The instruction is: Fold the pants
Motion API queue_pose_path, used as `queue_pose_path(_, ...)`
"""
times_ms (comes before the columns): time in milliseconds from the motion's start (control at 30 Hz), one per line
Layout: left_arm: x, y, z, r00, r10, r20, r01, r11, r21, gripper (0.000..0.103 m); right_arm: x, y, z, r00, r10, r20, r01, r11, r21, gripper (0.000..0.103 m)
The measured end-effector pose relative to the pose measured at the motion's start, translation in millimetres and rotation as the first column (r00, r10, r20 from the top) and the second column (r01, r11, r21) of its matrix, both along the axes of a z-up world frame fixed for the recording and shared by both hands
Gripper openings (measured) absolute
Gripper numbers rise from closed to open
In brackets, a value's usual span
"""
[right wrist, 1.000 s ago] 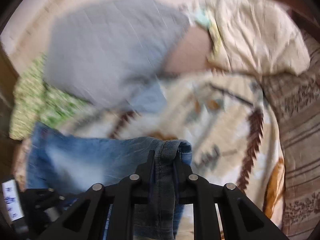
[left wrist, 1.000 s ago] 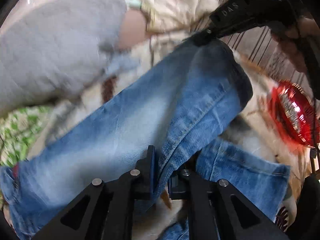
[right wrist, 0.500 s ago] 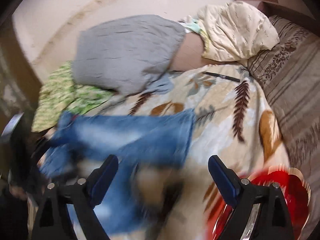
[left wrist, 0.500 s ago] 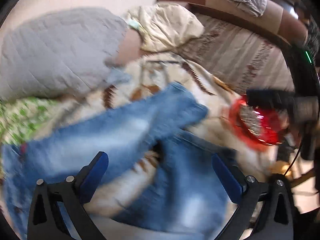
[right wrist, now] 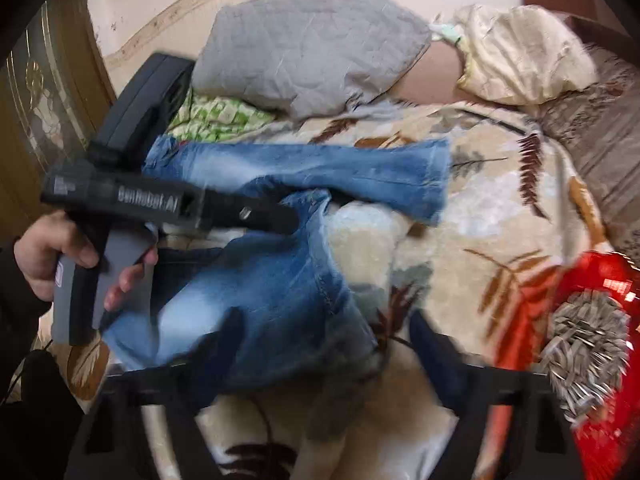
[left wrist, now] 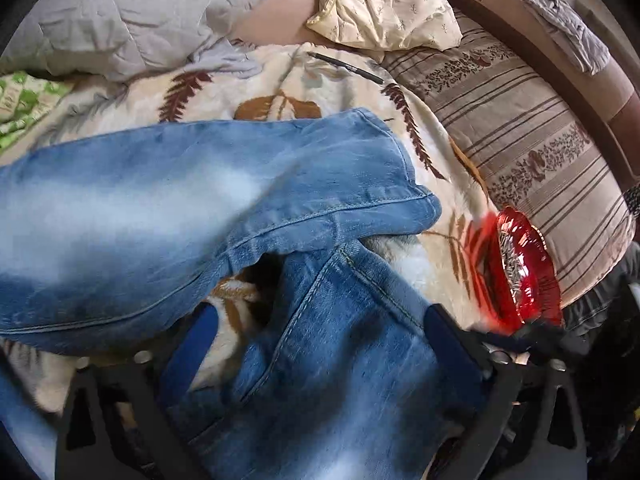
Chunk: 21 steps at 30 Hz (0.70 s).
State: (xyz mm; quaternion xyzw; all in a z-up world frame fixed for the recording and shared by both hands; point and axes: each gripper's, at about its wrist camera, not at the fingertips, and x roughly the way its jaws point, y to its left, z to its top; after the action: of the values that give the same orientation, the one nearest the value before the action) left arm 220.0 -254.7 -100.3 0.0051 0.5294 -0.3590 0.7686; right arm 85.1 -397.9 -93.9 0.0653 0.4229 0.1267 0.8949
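Denim fills the left wrist view: blue jeans (left wrist: 224, 216) lie on a leaf-patterned blanket (left wrist: 280, 80), one leg stretched left to right across the other. The left gripper (left wrist: 320, 344) hovers spread wide over the near leg, gripping nothing. A red dish (left wrist: 520, 264) sits right.

From the right wrist, the jeans (right wrist: 288, 276) lie left of centre on the blanket (right wrist: 488, 208). The right gripper (right wrist: 324, 344) is released, fingers apart. The left hand (right wrist: 52, 256) holds its tool above the denim.
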Motion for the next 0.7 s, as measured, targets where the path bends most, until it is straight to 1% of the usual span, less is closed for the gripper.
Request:
queue_pose_path(33, -0.4, -1.8, -0.8, 1.000, -0.021, -0.008, 0.021, 1.000, 0.005, 0.046, 7.1, 3.7, -7.6, 0.999, 0.014, -0.038, -0.014, 1.000, -0.016, 0.022)
queue_pose_path(67, -0.8, -5.1, -2.9, 0.998, -0.052, -0.022, 0.053, 0.998, 0.036, 0.009, 8.5, 7.0, -12.2, 0.998, 0.019, -0.058, -0.021, 1.000, -0.020, 0.022)
queue_pose_path(100, -4.0, -8.3, -6.1, 0.996, -0.086, -0.030, 0.088, 0.994, 0.067, 0.009, 8.4, 8.6, -15.3, 0.997, 0.029, -0.068, -0.030, 1.000, -0.008, 0.021)
queue_pose_path(167, -14.7, -9.8, -1.8, 0.991, -0.136, 0.001, 0.136, 0.988, 0.068, 0.009, 2.3, 8.4, -11.8, 0.998, 0.036, -0.055, -0.035, 0.999, 0.021, 0.020)
queue_pose_path(267, -37.5, -13.9, 22.5, 0.980, -0.193, 0.051, 0.191, 0.981, 0.033, 0.009, -20.7, 6.1, 5.9, 1.000, 0.031, -0.005, -0.030, 0.998, 0.055, 0.019)
queue_pose_path(333, -50.8, -24.3, 42.4, 0.966, -0.239, 0.103, 0.239, 0.971, 0.011, 0.009, -37.4, 3.0, 19.2, 1.000, 0.009, 0.027, -0.011, 0.998, 0.057, 0.019)
queue_pose_path(400, -59.8, -40.8, 58.7, 0.953, -0.269, 0.136, 0.273, 0.962, -0.013, 0.009, -59.4, -10.0, 35.8, 0.997, -0.052, 0.063, 0.048, 0.996, 0.070, 0.019)
queue_pose_path(467, -64.2, -64.8, 68.9, 0.944, -0.297, 0.146, 0.305, 0.952, -0.037, 0.011, -72.8, -25.2, 43.0, 0.991, -0.120, 0.065, 0.114, 0.989, 0.091, 0.019)
queue_pose_path(500, -68.8, -80.5, 69.5, 0.939, -0.306, 0.159, 0.314, 0.949, -0.027, 0.012, -79.3, -33.6, 43.6, 0.987, -0.154, 0.053, 0.148, 0.983, 0.105, 0.019)
queue_pose_path(533, -71.0, -95.2, 66.1, 0.937, -0.313, 0.154, 0.320, 0.947, -0.016, 0.012, -81.2, -39.1, 42.9, 0.984, -0.170, 0.045, 0.165, 0.981, 0.105, 0.019)
queue_pose_path(600, -72.6, -124.3, 55.8, 0.939, -0.320, 0.122, 0.324, 0.946, -0.009, 0.012, -88.2, -48.6, 38.2, 0.974, -0.224, 0.024, 0.222, 0.973, 0.065, 0.019)
queue_pose_path(633, -73.5, -132.8, 51.5, 0.940, -0.320, 0.118, 0.322, 0.947, 0.001, 0.013, -87.3, -51.7, 37.3, 0.971, -0.238, 0.015, 0.237, 0.970, 0.055, 0.020)
queue_pose_path(667, -73.8, -139.8, 48.7, 0.942, -0.309, 0.129, 0.308, 0.951, 0.028, 0.023, -87.9, -56.9, 34.6, 0.966, -0.258, -0.008, 0.258, 0.965, 0.054, 0.023)
queue_pose_path(700, -74.8, -138.0, 50.0, 0.947, -0.291, 0.136, 0.289, 0.957, 0.038, 0.039, -87.0, -62.2, 32.6, 0.958, -0.285, -0.039, 0.287, 0.957, 0.045, 0.027)
